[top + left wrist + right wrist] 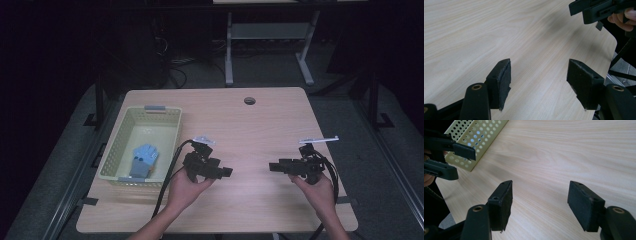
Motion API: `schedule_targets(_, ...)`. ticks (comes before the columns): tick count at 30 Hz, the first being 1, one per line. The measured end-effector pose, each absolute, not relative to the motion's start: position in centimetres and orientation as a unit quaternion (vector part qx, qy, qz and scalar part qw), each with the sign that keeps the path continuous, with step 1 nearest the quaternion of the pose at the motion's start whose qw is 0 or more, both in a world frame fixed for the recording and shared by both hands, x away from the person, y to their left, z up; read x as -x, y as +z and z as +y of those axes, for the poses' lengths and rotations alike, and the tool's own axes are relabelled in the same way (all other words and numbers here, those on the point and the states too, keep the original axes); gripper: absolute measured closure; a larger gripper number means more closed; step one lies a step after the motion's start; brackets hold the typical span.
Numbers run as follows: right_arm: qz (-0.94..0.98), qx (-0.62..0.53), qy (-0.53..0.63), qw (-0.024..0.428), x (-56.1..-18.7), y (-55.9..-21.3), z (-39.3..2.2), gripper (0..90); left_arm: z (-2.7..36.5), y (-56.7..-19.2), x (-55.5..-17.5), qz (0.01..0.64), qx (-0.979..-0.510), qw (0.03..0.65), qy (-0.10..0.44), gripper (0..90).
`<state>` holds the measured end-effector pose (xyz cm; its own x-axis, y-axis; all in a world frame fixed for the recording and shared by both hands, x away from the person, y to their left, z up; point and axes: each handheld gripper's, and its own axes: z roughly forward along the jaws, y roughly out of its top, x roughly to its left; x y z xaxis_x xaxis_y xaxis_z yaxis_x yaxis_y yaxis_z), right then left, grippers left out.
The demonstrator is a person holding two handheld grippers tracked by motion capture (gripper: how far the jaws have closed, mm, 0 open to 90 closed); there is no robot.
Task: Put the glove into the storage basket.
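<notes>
Both sets of jaws wide open and empty: left gripper and right gripper facing each other over bare table, lower centre of frame. Blue glove lying in the yellow basket at left; probably light, soft and floppy, best pinched at the cuff or a thick fold.

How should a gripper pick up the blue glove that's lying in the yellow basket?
Probably from straight above: the basket has walls all round, so no sideways way in. The blue glove lies flat near the basket's near end, so pinch its grey cuff across the narrow width. The left gripper, open, is nearer.
</notes>
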<state>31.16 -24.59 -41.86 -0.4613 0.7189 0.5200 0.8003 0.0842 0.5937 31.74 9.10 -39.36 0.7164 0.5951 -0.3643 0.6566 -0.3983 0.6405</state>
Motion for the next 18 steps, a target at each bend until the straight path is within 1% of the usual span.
schedule_targets(7, -0.730, 0.524, -0.436, 0.046, -30.8, -42.8, -25.4, 35.9, 9.1, -40.0, -31.4, 0.373, -0.836, 0.400, -0.041, 34.4)
schedule_targets(18, -0.725, 0.534, -0.433, 0.047, -30.1, -44.3, -26.5, 34.7, 9.4, -41.7, -30.7, 0.371, -0.829, 0.416, -0.049, 33.7)
